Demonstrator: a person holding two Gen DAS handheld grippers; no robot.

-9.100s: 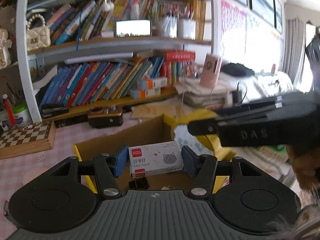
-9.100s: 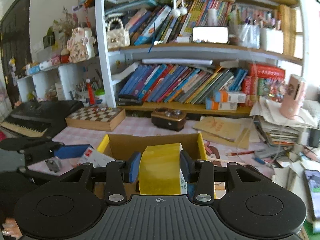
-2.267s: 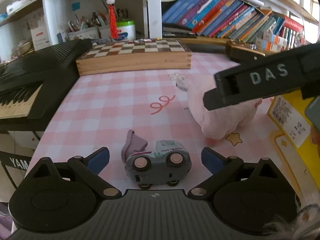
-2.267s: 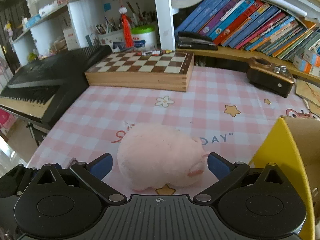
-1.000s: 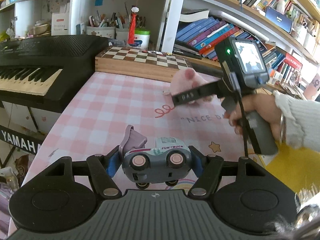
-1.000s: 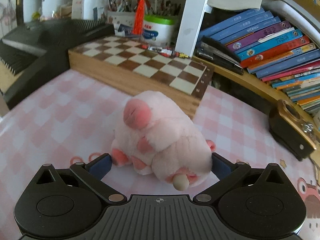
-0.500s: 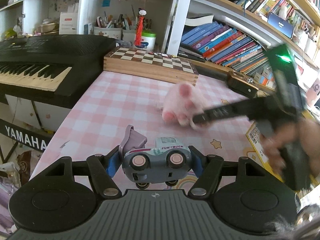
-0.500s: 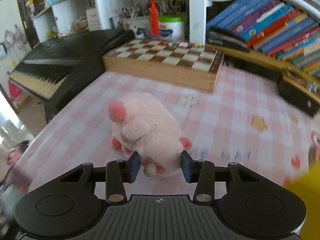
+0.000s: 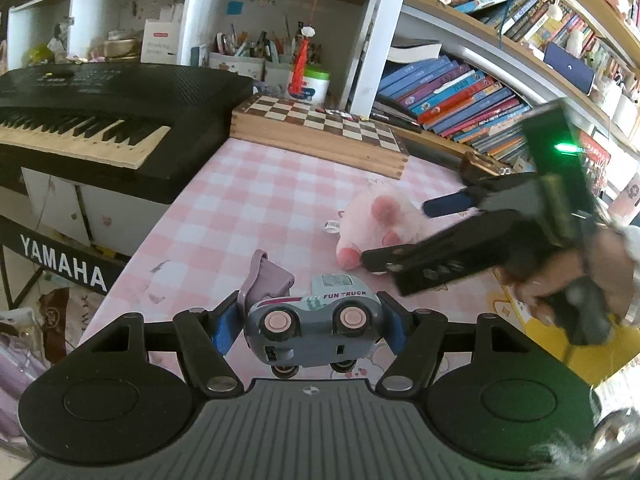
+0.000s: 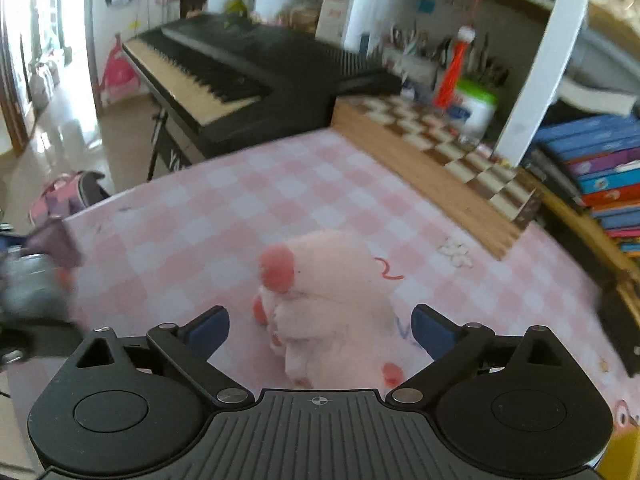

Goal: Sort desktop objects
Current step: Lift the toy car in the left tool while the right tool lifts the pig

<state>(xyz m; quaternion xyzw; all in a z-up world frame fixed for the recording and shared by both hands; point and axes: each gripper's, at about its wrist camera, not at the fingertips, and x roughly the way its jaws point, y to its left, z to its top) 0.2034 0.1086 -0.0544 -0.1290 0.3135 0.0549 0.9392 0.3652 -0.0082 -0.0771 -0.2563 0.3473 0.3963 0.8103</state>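
My left gripper (image 9: pixel 310 324) is shut on a grey toy truck (image 9: pixel 312 326) with pink wheels and a purple flap, held above the pink checked tablecloth (image 9: pixel 256 200). A pink plush pig (image 10: pixel 328 300) lies on the cloth; it also shows in the left wrist view (image 9: pixel 380 226). My right gripper (image 10: pixel 320 330) is open, with its blue pads on either side of the pig and apart from it. The right gripper also shows in the left wrist view (image 9: pixel 404 232), around the pig.
A wooden chessboard box (image 9: pixel 320 132) lies at the back of the desk. A black Yamaha keyboard (image 9: pixel 100 108) stands off the desk's left edge. Bookshelves (image 9: pixel 460 96) run behind. A yellow box edge (image 9: pixel 536 320) is at the right.
The right gripper has opened from around the pig, and its view has swung left. The left gripper has lifted a little with the truck still held.
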